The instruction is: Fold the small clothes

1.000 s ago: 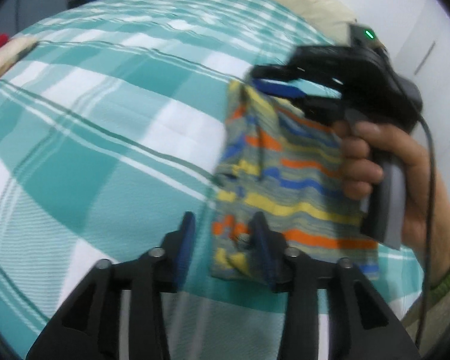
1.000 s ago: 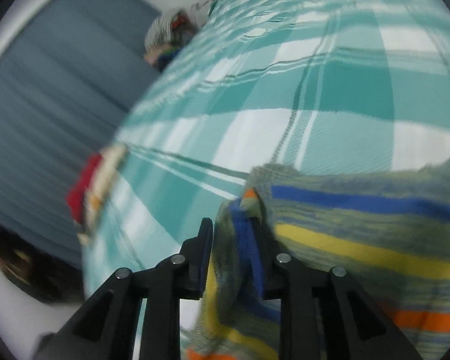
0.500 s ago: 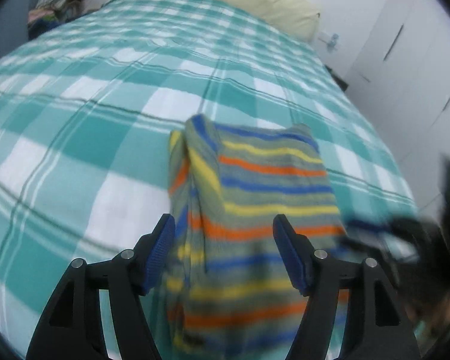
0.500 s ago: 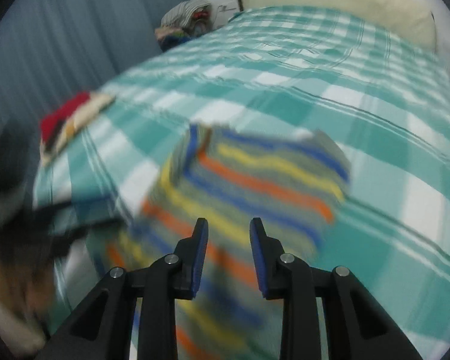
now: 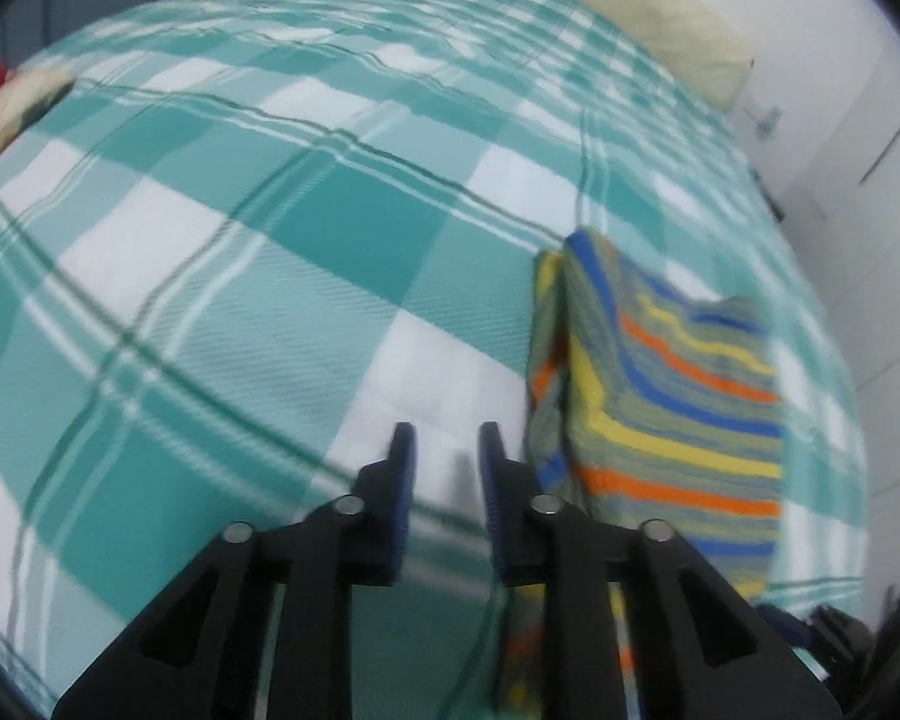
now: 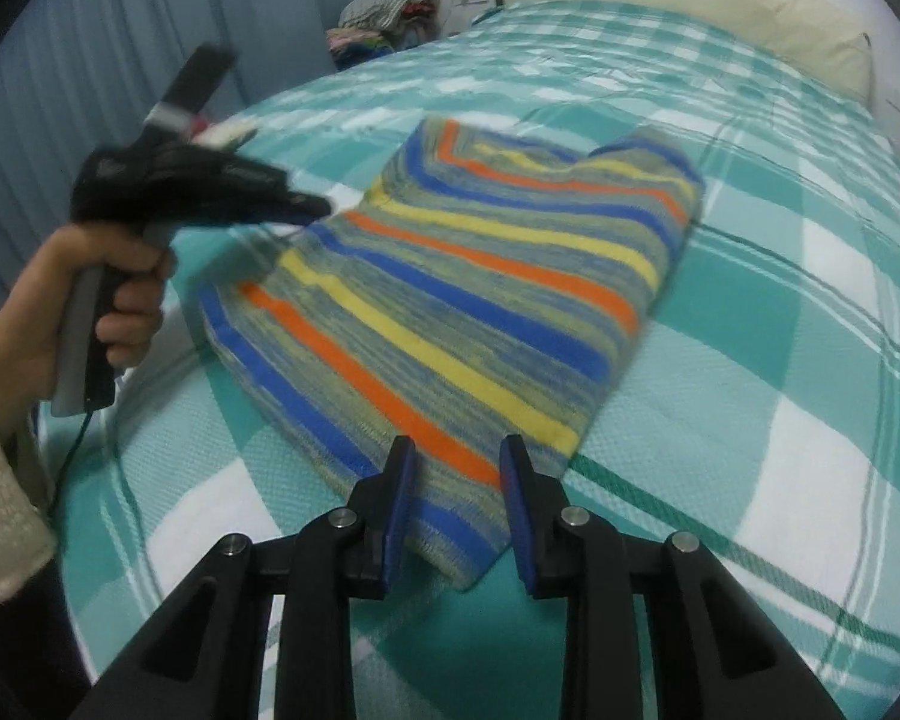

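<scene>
A small striped garment (image 6: 480,276), in blue, orange, yellow and grey-green, lies folded on the teal-and-white checked bedspread (image 6: 780,420). In the left wrist view it (image 5: 678,396) lies to the right of my left gripper (image 5: 447,450), which is open and empty over the bedspread (image 5: 240,300). My right gripper (image 6: 459,462) is open and empty, just above the garment's near corner. In the right wrist view the hand-held left gripper (image 6: 306,204) hovers at the garment's left edge, blurred.
A cream pillow (image 6: 690,0) lies along the head of the bed. A pile of clothes (image 6: 390,12) sits at the far corner by a blue curtain (image 6: 90,60). A red and cream item (image 5: 12,102) lies at the bed's left edge. White cupboard doors (image 5: 870,192) stand on the right.
Both grippers have let go of the striped garment, which now lies folded on the bed. My left gripper has swung left off it and narrowed. My right gripper has pulled back and opened wider.
</scene>
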`<state>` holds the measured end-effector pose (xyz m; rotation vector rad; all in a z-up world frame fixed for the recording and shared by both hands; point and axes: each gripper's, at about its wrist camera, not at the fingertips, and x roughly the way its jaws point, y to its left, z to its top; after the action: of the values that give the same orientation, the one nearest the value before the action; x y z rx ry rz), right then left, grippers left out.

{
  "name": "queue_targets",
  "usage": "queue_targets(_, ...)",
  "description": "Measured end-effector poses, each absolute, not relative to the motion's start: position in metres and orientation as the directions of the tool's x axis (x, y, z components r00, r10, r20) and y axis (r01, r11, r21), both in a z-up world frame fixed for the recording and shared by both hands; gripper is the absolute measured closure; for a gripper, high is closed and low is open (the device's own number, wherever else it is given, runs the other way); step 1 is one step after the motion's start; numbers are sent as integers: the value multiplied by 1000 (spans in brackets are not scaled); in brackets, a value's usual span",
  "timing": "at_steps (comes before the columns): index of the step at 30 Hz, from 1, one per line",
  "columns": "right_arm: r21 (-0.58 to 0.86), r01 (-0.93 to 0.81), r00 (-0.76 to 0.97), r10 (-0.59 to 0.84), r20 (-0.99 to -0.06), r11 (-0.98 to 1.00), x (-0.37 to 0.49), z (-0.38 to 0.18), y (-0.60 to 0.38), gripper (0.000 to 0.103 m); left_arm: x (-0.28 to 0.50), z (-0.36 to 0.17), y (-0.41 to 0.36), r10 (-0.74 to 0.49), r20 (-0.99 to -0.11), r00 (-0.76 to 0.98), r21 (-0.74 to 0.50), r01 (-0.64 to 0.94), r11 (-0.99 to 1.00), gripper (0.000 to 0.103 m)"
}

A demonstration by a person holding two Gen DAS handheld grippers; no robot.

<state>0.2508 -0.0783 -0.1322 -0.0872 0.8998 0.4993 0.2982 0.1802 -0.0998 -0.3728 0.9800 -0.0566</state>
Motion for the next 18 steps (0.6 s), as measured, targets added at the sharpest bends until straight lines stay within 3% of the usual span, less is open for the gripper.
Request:
queue_targets(1, 138, -448, 529, 386, -756, 883, 247, -126, -80, 74, 287, -92, 181, -243, -783, 573, -356, -92, 930, 56)
queue_targets(3, 127, -449, 558, 389, -733, 884, 241, -116, -79, 74, 270, -83, 174, -304, -751, 586, -387, -17, 922, 36)
queue_targets(6, 128, -452, 582, 400, -708, 883, 232, -109, -75, 74, 247, -86, 148, -341, -763, 549, -347, 98, 933, 34)
queue_targets(8, 135, -450, 581, 404, -707, 883, 228, -113, -73, 74, 240, -108, 132, -270, -823, 500, -247, 113, 962, 39)
queue_targets(9, 137, -447, 572, 400, -716, 884, 227, -118, -71, 74, 239, -118, 132, -227, -849, 478, -205, 99, 974, 47)
queue_targets(11, 134, -427, 565, 379, -733, 894, 224, -126, -72, 74, 230, -127, 140, -230, -846, 481, -216, 85, 973, 47)
queue_targets(12, 133, -417, 563, 370, -739, 899, 223, -129, -74, 74, 223, -121, 147, -214, -839, 500, -214, 58, 975, 45)
queue_targets(16, 89, -361, 622, 311, -718, 928, 202, -123, -93, 70, 195, -92, 158, -183, -765, 617, -216, 22, 976, 20)
queue_targets(18, 80, -266, 681, 246, -690, 961, 191, -121, -113, 52, 183, -86, 163, -172, -723, 669, -223, 10, 975, 14)
